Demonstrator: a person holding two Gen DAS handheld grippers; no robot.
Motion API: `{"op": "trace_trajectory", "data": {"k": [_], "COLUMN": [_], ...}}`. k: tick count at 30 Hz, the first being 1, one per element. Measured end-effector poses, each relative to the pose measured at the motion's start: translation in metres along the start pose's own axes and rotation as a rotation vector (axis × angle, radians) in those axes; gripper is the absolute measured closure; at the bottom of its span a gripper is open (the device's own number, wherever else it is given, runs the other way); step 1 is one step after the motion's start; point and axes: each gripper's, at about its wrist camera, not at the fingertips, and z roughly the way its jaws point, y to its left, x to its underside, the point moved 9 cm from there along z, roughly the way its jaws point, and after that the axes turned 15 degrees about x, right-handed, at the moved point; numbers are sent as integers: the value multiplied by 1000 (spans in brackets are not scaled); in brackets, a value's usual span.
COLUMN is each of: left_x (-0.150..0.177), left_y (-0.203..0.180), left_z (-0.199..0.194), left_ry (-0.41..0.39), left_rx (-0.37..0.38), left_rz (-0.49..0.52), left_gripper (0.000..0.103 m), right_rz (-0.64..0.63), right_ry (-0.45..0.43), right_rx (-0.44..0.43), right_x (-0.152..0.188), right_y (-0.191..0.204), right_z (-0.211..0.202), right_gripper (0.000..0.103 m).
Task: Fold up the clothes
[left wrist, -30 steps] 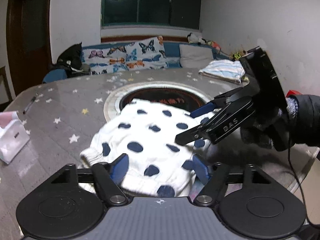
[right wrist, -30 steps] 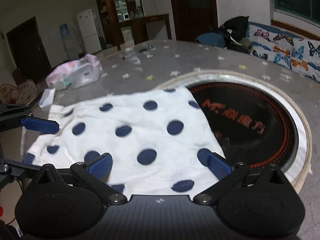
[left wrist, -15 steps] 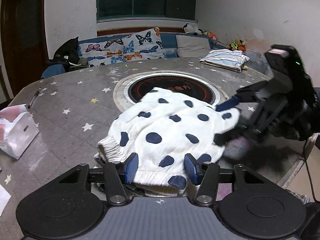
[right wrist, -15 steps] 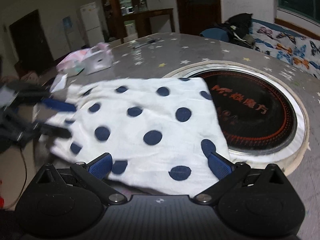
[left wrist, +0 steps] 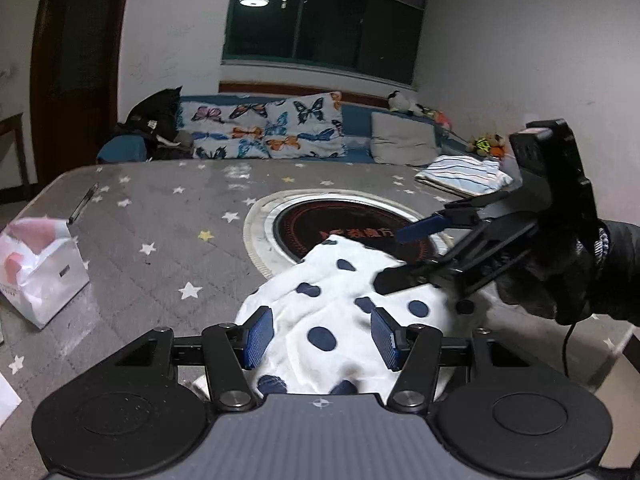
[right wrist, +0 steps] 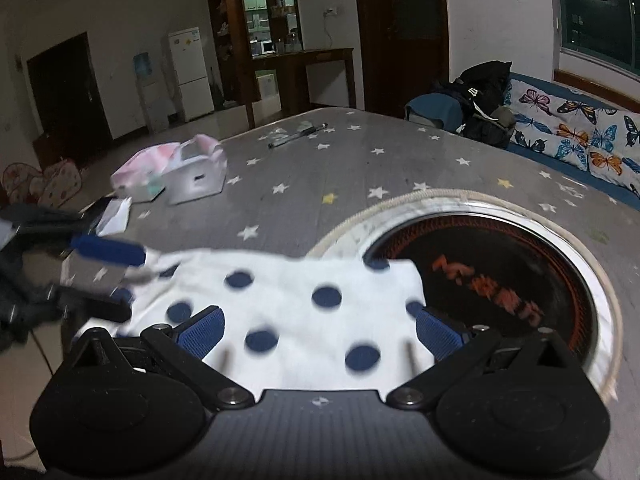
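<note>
Garment [left wrist: 340, 320] bunched nearer, edge perhaps lifted

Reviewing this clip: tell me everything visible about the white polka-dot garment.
The polka-dot garment is white, soft-looking cloth with dark blue dots, bunched and wrinkled rather than flat. It lies on the star-patterned table, its far edge overlapping the round black cooktop. The left gripper and right gripper each have open jaws straddling its near edge; no pad visibly presses on it.

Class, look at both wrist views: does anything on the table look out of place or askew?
The polka-dot garment lies rumpled, one corner overlapping the round hotplate set in the table.
</note>
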Motion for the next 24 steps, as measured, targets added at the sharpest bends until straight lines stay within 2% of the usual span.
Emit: {"op": "trace_trajectory", "data": {"k": [6, 10, 13, 18, 24], "left_x": [7, 13, 14, 7, 7], "left_y": [14, 19, 21, 19, 17], "left_z": [7, 9, 10, -1, -17], "left_ry": [24, 38, 36, 1, -33], "left_rx": [-24, -28, -29, -38, -78], "left_rz": [-32, -42, -41, -45, -53], "left_gripper": [46, 46, 46, 46, 45], "right_rz": [8, 9, -9, -10, -67], "right_ry": [28, 95, 106, 75, 35], "right_rx": [-14, -2, 5, 1, -46], "right_x": [-13, -4, 2, -5, 1], "right_y": [9, 12, 16, 15, 35], "right_z": [36, 62, 67, 50, 16], "right_gripper": [0, 0, 0, 0, 0]}}
